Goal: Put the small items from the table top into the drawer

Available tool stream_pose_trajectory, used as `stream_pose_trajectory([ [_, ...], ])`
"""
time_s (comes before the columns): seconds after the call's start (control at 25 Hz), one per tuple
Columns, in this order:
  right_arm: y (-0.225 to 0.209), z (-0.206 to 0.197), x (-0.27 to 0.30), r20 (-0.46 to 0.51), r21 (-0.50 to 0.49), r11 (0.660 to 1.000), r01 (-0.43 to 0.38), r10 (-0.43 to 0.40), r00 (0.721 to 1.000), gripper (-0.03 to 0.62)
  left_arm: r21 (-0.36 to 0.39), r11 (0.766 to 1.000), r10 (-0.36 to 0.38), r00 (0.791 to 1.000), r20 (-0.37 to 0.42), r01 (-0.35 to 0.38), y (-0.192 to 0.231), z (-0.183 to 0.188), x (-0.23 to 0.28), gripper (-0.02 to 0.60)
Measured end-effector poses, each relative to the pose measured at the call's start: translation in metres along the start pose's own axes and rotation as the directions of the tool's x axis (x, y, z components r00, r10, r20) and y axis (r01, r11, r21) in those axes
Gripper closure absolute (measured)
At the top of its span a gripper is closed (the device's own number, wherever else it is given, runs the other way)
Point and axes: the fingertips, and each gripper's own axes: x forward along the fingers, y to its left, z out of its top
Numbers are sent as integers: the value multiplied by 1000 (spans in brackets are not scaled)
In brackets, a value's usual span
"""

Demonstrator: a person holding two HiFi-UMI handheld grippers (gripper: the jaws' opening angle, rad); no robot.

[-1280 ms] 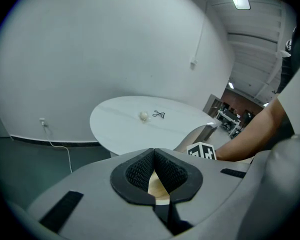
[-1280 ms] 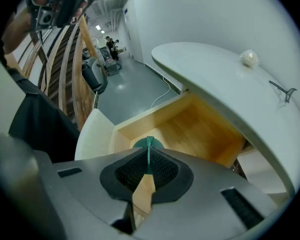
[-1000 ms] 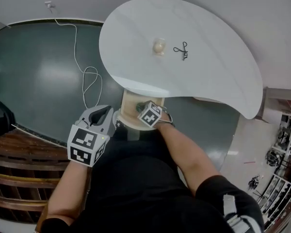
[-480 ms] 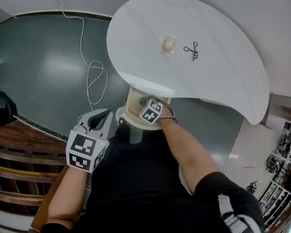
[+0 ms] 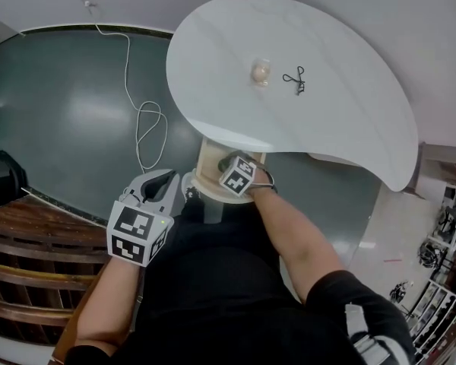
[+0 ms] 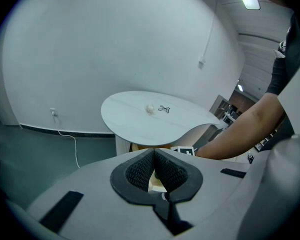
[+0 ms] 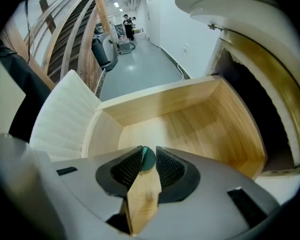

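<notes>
Right gripper (image 7: 146,158), pointing steeply down into the open drawer (image 7: 165,101) under the table (image 5: 349,128). My jaws have just been opening and now stand a little apart. A dark green disc (image 7: 147,159) sits between their tips, leaning on the left-hand pad and, as I judge, no longer clamped. To finish this release well, I should hold the hand still over the bare wooden floor and widen the jaws until the disc falls free. I should then lift straight up, so that neither pad drags the disc out or knocks the drawer's wall. A sideways move before the disc has dropped could fling it over the edge. Left gripper (image 6: 153,160): jaws together on nothing, held low and well apart from the drawer, and needed for nothing here. On the table a pale ball (image 5: 260,72) and a black clip (image 5: 296,80) lie near each other, not yet put away.
</notes>
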Motion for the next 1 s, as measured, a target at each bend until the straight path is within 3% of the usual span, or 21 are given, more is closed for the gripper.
stream_pose_trajectory([
  [0.32,4,17,-57,82,56,998,21,-26,996,523,31,998,-52,997,49,50,-2,27,8,566],
  [0.52,4,42,-119,207,166,986,32,-66,976,523,70,995,-80,993,84,74,-5,51,11,566],
  [0.72,-5,66,-186,365,323,946,30,-154,918,525,110,989,-111,988,107,99,-10,71,14,566],
  [1.0,-25,88,-271,509,454,889,55,-309,803,548,174,975,-159,978,131,136,-28,92,17,566],
])
